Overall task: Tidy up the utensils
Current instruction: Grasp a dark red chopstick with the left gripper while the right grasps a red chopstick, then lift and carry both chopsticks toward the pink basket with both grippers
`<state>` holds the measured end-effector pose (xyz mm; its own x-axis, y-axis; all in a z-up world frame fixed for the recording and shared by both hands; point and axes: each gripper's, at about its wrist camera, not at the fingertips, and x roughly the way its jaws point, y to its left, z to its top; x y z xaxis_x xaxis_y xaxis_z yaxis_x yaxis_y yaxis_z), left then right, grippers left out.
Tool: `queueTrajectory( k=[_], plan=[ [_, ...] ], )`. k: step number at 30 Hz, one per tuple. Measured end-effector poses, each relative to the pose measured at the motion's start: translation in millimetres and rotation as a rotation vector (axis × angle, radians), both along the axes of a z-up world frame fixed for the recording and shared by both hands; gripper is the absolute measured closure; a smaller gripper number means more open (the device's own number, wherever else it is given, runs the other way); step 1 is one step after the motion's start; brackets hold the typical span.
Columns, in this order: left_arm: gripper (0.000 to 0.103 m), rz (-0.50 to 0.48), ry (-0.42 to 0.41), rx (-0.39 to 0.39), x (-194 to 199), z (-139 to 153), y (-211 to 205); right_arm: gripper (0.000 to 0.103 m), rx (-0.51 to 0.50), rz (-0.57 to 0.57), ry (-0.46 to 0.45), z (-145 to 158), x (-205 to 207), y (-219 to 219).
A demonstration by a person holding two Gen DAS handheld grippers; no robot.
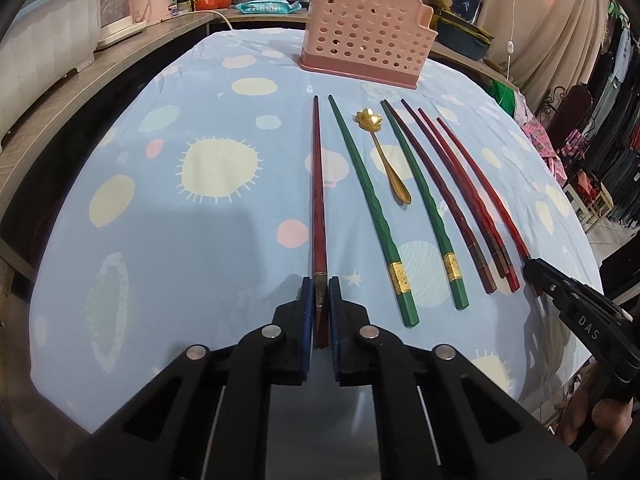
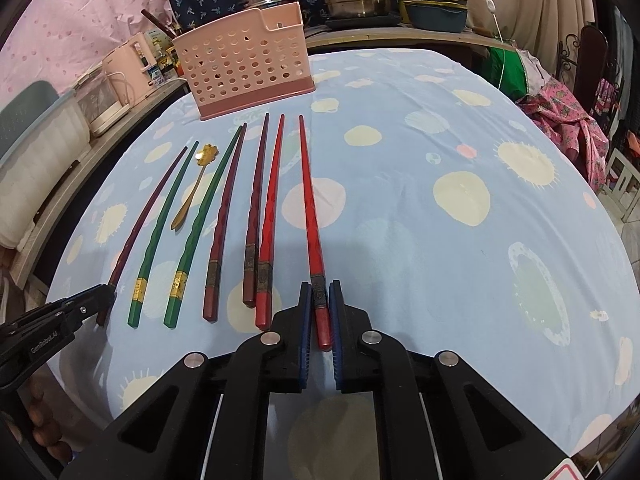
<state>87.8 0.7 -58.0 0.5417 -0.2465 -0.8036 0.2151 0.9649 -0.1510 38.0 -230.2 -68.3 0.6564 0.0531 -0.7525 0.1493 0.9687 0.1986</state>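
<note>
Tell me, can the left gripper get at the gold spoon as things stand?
Probably not yet: the left gripper is shut on a dark red chopstick. The gold spoon lies uncovered between two green chopsticks, so the way looks free once that chopstick is put down.

The claw nearest the left camera, the left claw (image 1: 321, 292), is black with blue pads and has a dark red chopstick (image 1: 318, 184) between them. Beside it lie two green chopsticks (image 1: 370, 208) with gold bands, and between those a gold spoon (image 1: 386, 160) with a flower-shaped bowl. The right claw (image 2: 320, 298), black and blue too, pinches a bright red chopstick (image 2: 310, 200). Beyond both stands a pink holder (image 1: 366, 28) dotted with holes, on a pale blue cloth (image 1: 180, 208) with cream and pink spots; some darker sticks look maroon, perhaps.
</note>
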Motion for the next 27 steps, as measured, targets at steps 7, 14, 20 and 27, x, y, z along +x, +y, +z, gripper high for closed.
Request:
queueTrajectory(
  k=[7, 14, 20, 27],
  plan=[
    [0.096, 0.017, -0.039, -0.023, -2, 21, 9, 0.095, 0.015, -0.007, -0.035, 15, -6, -5],
    [0.096, 0.025, -0.094, -0.048, 0, 47, 16, 0.095, 0.031, -0.013, -0.106, 44, -9, -10],
    [0.096, 0.047, -0.146, -0.068, 6, 70, 24, 0.096, 0.054, -0.029, -0.163, 69, -8, -21],
    [0.096, 0.066, -0.229, -0.083, 17, 103, 30, 0.096, 0.061, -0.054, -0.220, 94, -2, -37]
  ],
)
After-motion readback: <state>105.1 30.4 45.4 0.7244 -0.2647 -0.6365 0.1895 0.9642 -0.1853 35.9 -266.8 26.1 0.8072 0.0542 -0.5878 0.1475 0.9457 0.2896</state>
